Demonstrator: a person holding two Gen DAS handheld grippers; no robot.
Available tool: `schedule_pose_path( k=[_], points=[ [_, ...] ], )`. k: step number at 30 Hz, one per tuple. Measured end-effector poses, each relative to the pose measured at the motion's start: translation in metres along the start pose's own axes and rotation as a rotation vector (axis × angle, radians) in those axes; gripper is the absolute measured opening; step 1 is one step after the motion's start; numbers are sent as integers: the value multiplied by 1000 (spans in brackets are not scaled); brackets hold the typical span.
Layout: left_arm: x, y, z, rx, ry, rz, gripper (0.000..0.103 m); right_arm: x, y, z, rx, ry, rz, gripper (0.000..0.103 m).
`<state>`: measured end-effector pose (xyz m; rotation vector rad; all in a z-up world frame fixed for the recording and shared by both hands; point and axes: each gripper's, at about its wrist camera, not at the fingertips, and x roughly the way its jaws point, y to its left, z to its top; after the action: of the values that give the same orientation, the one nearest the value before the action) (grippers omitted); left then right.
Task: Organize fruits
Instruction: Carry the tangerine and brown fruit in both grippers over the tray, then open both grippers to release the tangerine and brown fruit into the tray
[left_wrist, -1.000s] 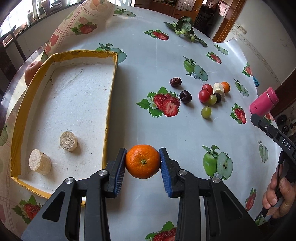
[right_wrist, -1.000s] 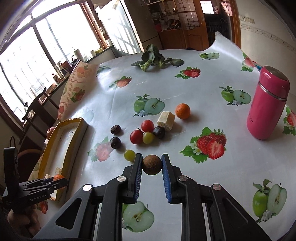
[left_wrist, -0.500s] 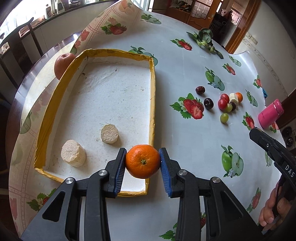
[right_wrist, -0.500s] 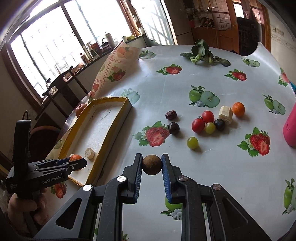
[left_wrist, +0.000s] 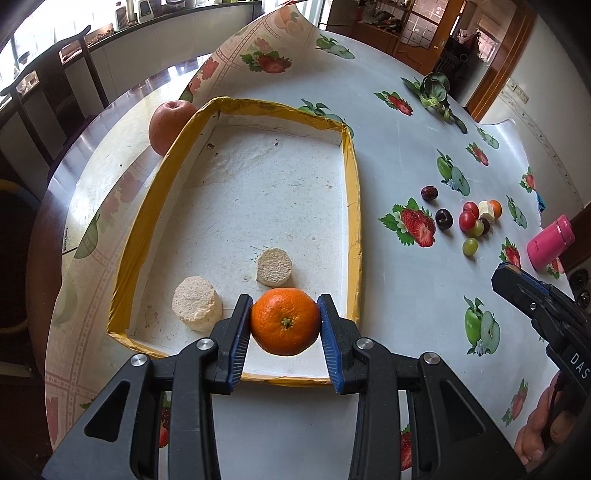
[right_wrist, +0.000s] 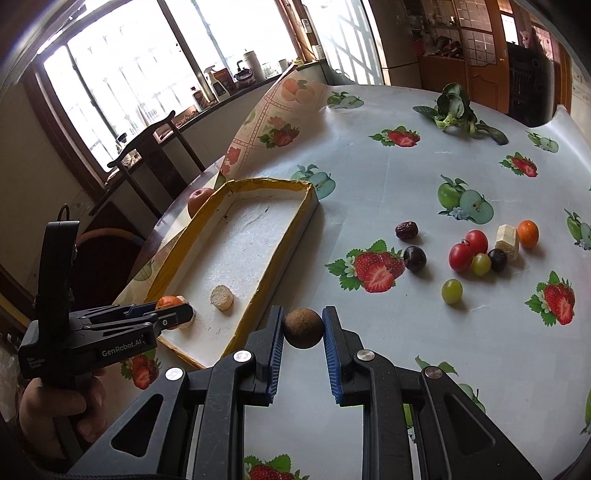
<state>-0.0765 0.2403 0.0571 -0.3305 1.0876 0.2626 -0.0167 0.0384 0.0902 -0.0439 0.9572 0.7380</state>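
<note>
The left gripper pinched a mandarin between its blue pads, and the fruit hung over the near end of the yellow-rimmed foam tray, just in front of two pale cut rounds lying on the tray floor. The right gripper was pressed tight on a small brown round fruit and sat over the tablecloth just outside the tray's near corner, not yet above it. Judged from this, the step in hand was setting both fruits into the tray. To do it well, the mandarin probably needed lowering until it nearly met the foam before the pads let go, since a round fruit dropped from height would likely roll; a bare patch clear of the two rounds would suit it. The right gripper would then have to clear the tray's low wall rather than clip it, and keep apart from the left gripper, which stood close by. A loose cluster of grapes, cherry tomatoes and dark fruit waited well apart on the tablecloth, and an apple rested against the tray's far outside wall.
</note>
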Motion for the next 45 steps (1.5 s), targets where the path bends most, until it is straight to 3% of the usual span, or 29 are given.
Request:
schedule_pose_path(
  k=[14, 22, 31, 37, 41, 45],
  points=[
    [22, 49, 33, -75, -3, 72, 33, 75, 64, 28, -107, 71, 91, 21],
    [62, 61, 57, -85, 40, 112, 33, 146, 88, 48, -198, 144, 58, 21],
    [86, 63, 56, -80, 89, 140, 33, 191, 93, 46, -274, 218, 37, 22],
    [85, 58, 49, -52, 103, 174, 35, 197, 95, 41, -309, 240, 22, 25],
    [69, 55, 49, -56, 68, 190, 58, 184, 88, 46, -278, 216, 25, 38],
    [51, 48, 46, -42, 35, 190, 58, 153, 75, 53, -229, 164, 45, 42]
  ],
)
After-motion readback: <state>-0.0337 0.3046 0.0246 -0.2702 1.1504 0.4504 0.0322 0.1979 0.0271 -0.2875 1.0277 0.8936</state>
